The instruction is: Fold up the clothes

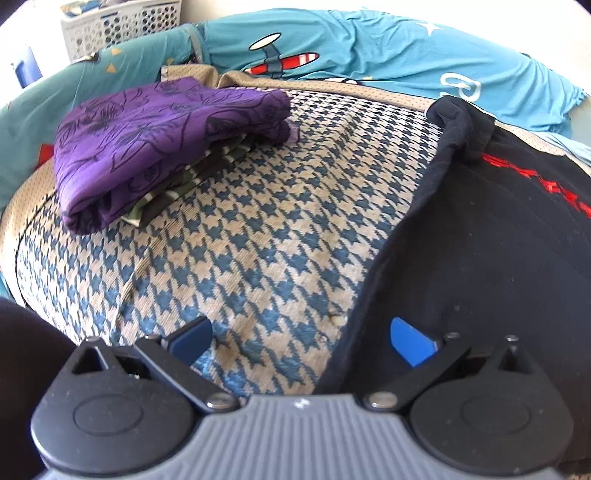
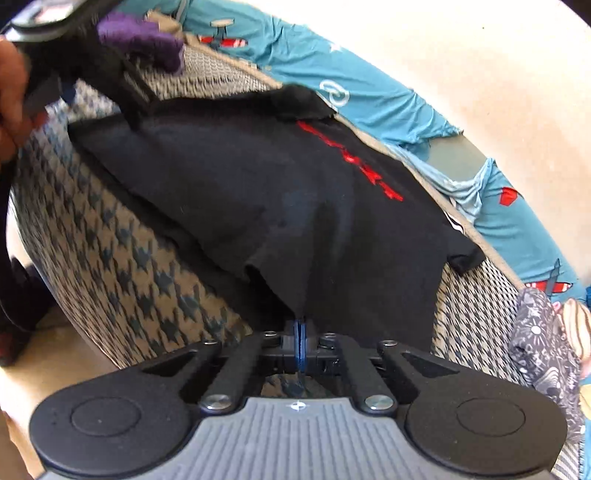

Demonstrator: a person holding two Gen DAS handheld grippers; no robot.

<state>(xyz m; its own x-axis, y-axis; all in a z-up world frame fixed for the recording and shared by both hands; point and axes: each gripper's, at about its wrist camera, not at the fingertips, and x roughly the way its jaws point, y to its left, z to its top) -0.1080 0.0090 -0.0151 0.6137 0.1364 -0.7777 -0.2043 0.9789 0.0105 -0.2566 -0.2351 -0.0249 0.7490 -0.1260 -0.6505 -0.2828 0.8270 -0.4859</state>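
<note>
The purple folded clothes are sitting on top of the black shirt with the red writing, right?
Not quite. The purple folded clothes sit on a striped garment on the checked mat, well apart from the black shirt, which does have red writing. The left wrist view shows bare mat between them.

One black shirt (image 1: 480, 240) with red print lies spread on one houndstooth mat (image 1: 258, 229). Two folded garments sit stacked: one purple (image 1: 147, 136) on top and one striped (image 1: 177, 192) beneath it. There is one white laundry basket (image 1: 118, 26), one blue airplane-print sheet (image 1: 388, 55), and two grippers, left (image 1: 301, 341) and right (image 2: 300, 332).
</note>
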